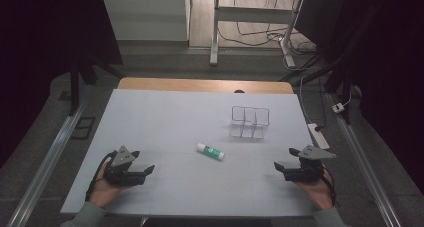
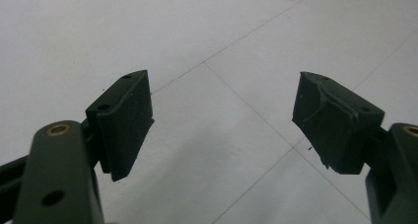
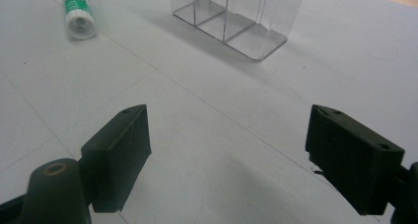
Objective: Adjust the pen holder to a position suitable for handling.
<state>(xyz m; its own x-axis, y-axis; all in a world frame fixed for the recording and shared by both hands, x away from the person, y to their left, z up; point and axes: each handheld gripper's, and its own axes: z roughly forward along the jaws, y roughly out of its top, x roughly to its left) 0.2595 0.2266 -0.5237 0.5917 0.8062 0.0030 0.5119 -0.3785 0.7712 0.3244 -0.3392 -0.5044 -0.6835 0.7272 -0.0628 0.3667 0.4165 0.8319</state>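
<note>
White table (image 1: 165, 117) lay under the high view, its surface marked by faint seams. A small tube (image 1: 210, 151) with a green label and white cap lay on its side near the table's middle, tilted across the surface, touching nothing. Beyond it and toward the right stood a clear plastic organizer (image 1: 250, 122) with upright dividers forming several compartments, all of them bare; tube and organizer sat near each other but apart. Left gripper (image 1: 149, 170) rested low at the near left of the table, held in the person's left hand (image 1: 106, 189), jaws standing wide apart over bare table in the left gripper view (image 2: 222, 120), nothing between them. Right gripper (image 1: 276, 165) sat at the near right, in the right hand (image 1: 318, 189), jaws likewise spread, gripping nothing (image 3: 226, 150). From the right gripper view the tube (image 3: 78, 12) showed cap-end on at upper left, the organizer (image 3: 231, 17) ahead. Both grippers were well apart from tube and organizer.
</note>
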